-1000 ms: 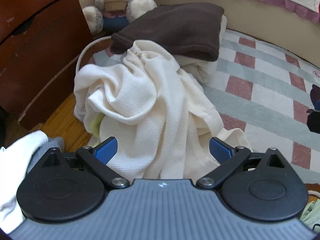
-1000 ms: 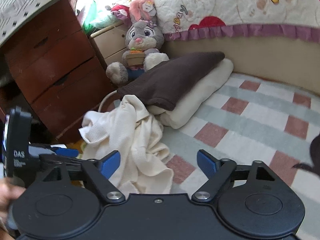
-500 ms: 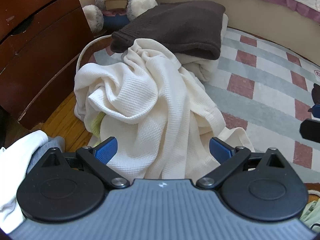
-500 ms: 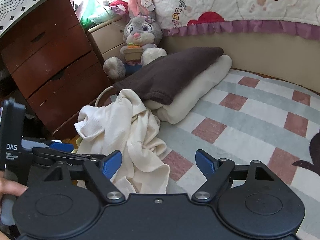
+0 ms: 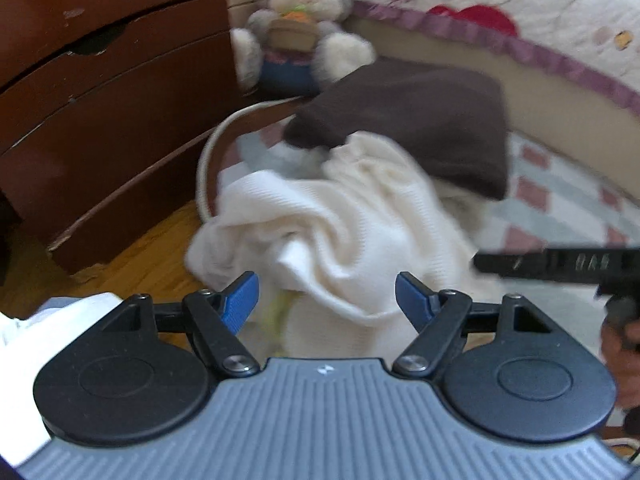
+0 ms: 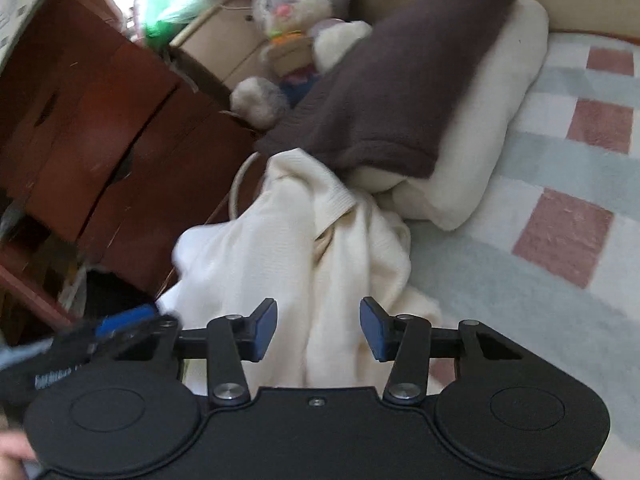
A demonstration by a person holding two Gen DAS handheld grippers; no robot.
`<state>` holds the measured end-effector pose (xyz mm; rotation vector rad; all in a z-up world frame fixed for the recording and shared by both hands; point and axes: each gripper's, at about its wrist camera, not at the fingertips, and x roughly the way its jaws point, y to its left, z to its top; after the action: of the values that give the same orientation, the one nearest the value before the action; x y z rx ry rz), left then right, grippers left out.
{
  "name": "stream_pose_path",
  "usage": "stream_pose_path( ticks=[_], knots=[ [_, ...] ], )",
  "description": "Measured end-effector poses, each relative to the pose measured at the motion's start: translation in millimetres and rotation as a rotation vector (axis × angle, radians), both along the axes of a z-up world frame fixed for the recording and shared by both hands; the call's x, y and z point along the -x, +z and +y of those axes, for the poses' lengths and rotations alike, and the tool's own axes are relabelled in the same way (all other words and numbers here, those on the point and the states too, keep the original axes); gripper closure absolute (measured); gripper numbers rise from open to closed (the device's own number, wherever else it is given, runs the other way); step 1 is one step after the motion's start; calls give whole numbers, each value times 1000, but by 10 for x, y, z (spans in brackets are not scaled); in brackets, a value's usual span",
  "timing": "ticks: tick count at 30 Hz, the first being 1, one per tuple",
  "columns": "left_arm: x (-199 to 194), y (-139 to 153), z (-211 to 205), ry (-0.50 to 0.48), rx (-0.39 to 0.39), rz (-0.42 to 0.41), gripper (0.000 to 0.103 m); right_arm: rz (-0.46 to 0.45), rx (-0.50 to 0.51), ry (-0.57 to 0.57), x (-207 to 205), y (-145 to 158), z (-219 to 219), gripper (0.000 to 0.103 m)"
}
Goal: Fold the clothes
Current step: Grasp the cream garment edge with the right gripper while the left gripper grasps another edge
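Observation:
A crumpled cream waffle-knit garment lies at the rug's edge, against a folded brown garment that rests on a folded cream one. My left gripper hangs over the cream heap's near left side. Its jaws are closing with a fold of the cloth between the blue pads, which are still apart from it. My right gripper is low over the heap's near right part, jaws also closing, cloth in the gap and not pinched. Each gripper shows at the edge of the other's view, the right and the left.
A plush rabbit sits behind the clothes, beside a dark wooden chest of drawers. A checked rug spreads to the right and a quilted bed runs along the back. A white cable loops over the wooden floor.
Both grippers have moved in closer to the cream garment and their jaws have narrowed. The right gripper has dropped lower and now shows at the right edge of the left wrist view.

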<state>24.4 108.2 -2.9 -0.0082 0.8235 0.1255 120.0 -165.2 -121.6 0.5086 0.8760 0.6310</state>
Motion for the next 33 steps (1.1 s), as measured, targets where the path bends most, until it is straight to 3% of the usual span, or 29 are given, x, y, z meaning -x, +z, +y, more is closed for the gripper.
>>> stream_pose_path(
  ticks=[1,3,5,7,8,9,10,11,12,13,16,19,22,24,27,33],
  knots=[
    [-34,-54,43,-14,10,-2,23,-1,11,-22,-53,-24,30,44],
    [-123,-230,105,-134,63,-10,10,22,28,-79,-170,-83,52,5],
    [-259,-438,194,-112,111,64,10,83,11,-141,-317,-211,23,4],
    [-343,-601,401,-43,312,102,10,176,-73,-166,-431,-396,6,4],
    [-359,-660,507,-7,419,104,13,216,-139,-160,-465,-486,6,8],
    [-362,-690,565,9,478,102,17,243,-208,-143,-480,-561,24,17],
    [-366,-708,593,8,508,101,34,265,-263,-122,-481,-615,57,26],
    [-363,-703,590,-6,511,101,46,288,-306,-93,-472,-653,107,53],
    [-347,-669,556,-34,492,96,49,313,-337,-65,-461,-689,165,65],
    [-315,-617,518,-73,488,84,56,339,-363,-43,-436,-705,217,65],
    [-156,-428,437,-196,558,6,56,368,-455,-3,-286,-655,262,66],
    [-77,-251,364,-245,601,-14,56,380,-580,5,-116,-587,144,70],
    [-19,-75,235,-325,637,-52,56,342,-665,-23,118,-433,-96,76],
    [80,105,15,-422,570,-83,56,301,-705,-46,305,-288,-279,77],
    [125,281,-335,-521,512,-97,56,243,-684,-87,553,-103,-543,77],
    [154,373,-876,-673,566,-98,56,106,-628,-196,1006,201,-1210,77]
  ],
)
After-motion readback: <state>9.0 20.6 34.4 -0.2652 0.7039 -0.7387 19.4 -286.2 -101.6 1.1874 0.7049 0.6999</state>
